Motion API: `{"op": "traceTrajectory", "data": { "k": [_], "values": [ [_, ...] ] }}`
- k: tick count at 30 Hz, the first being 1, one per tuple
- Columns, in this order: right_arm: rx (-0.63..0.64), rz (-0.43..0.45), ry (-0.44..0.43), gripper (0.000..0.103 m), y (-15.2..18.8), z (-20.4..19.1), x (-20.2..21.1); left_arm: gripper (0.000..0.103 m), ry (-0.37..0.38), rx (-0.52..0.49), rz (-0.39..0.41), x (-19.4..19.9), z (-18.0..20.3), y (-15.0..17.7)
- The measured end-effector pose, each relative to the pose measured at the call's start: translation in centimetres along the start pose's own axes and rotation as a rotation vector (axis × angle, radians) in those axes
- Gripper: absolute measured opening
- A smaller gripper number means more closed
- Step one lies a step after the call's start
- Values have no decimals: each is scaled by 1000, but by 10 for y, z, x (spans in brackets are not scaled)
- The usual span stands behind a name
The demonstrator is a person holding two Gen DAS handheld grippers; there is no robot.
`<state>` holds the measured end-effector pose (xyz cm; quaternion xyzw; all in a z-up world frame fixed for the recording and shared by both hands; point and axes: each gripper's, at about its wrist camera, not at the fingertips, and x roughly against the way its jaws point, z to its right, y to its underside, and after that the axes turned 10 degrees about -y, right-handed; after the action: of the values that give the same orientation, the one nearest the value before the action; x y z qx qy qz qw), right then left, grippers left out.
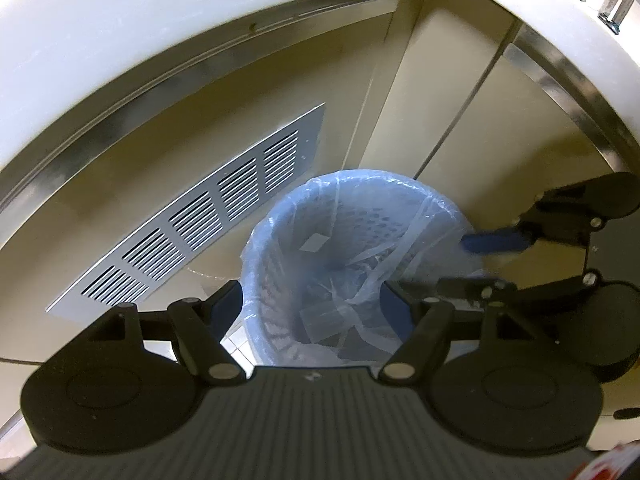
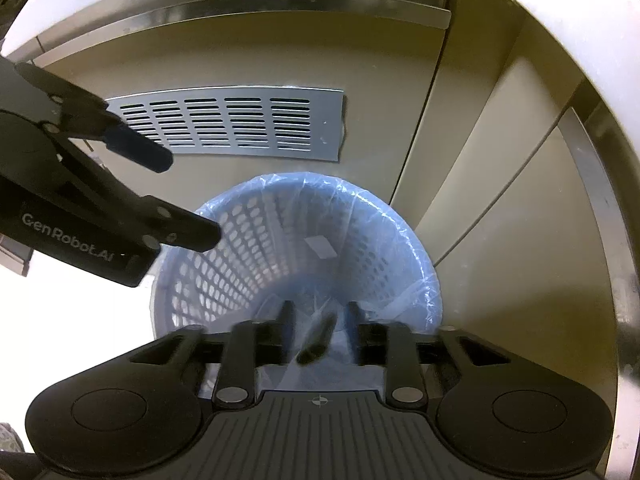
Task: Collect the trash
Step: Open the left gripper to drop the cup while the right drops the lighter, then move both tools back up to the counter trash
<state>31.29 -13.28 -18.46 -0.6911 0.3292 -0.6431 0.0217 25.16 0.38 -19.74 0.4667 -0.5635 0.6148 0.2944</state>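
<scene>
A blue perforated trash basket (image 1: 280, 240) (image 2: 224, 248) with a clear plastic liner stands on the floor against a cabinet. Above its near rim my left gripper (image 1: 316, 300) (image 2: 180, 198) is held open, with nothing between its fingers. My right gripper (image 2: 320, 320) (image 1: 454, 264) hangs over the basket's mouth with its jaws apart. A small dark piece of trash (image 2: 318, 338), blurred and tilted, sits in the gap between its fingers, and neither pad presses on it. The liner holds some crumpled clear plastic (image 1: 360, 276) at the bottom.
A metal vent grille (image 1: 192, 220) (image 2: 236, 124) is set in the beige cabinet front behind the basket. A white countertop edge (image 1: 120, 32) (image 2: 568, 20) with a steel strip overhangs it. Cabinet doors (image 1: 500, 128) close off the right side.
</scene>
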Motion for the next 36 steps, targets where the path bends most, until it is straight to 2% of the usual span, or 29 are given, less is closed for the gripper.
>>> {"op": "traceTrajectory", "data": {
  "k": [1, 12, 20, 28, 36],
  "values": [
    [0, 3, 1, 47, 0, 0, 1, 73, -2, 2, 0, 0, -1, 1],
    [14, 10, 13, 47, 2, -10, 10, 73, -8, 29, 20, 13, -9, 8],
    [8, 71, 22, 47, -5, -23, 41, 73, -11, 55, 69, 40, -19, 9],
    [16, 203, 55, 47, -23, -37, 97, 73, 17, 114, 127, 82, -27, 2],
    [-21, 408, 128, 47, -31, -36, 168, 76, 67, 133, 272, 133, -20, -20]
  ]
}}
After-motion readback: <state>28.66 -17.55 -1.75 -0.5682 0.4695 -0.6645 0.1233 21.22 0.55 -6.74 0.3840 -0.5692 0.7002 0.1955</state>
